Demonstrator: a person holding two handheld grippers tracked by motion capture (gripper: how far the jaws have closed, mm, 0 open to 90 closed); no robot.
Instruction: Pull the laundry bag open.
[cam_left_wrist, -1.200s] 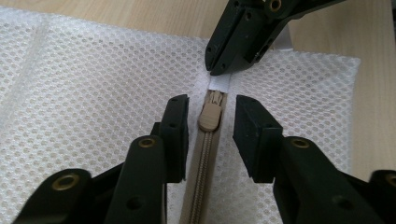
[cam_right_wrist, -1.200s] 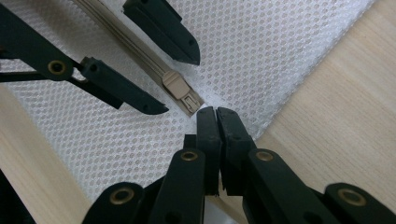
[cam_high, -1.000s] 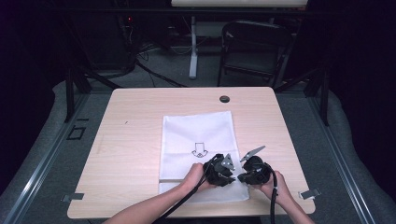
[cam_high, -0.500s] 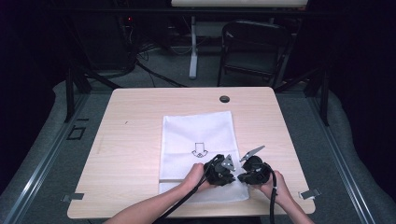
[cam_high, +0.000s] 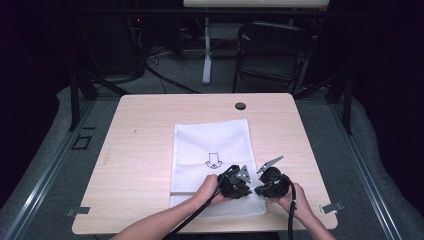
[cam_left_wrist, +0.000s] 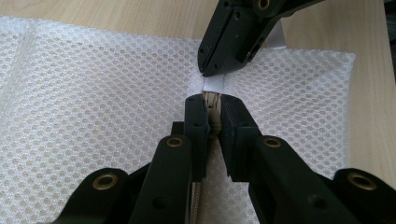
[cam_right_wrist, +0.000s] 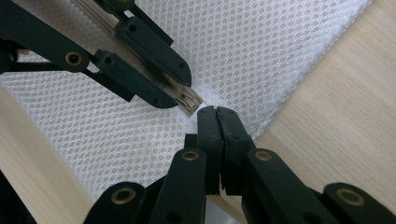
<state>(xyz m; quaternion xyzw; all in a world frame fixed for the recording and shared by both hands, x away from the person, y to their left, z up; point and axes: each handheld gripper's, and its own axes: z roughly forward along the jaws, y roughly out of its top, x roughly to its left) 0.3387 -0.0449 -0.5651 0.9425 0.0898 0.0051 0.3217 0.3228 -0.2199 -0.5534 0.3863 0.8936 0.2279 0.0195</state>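
- Mesh bag (cam_high: 212, 155), white, lies flat on the table (cam_high: 145, 150), toward its near right part.
- Zipper pull (cam_left_wrist: 213, 109) sits at the bag's near right edge, pinched in the left gripper (cam_left_wrist: 211, 106), whose jaws have just been closing on it.
- Right gripper (cam_right_wrist: 217, 112) is clamped together on the white tape (cam_left_wrist: 215, 84) just beside the pull.
- Both hands rest at the table's near edge.
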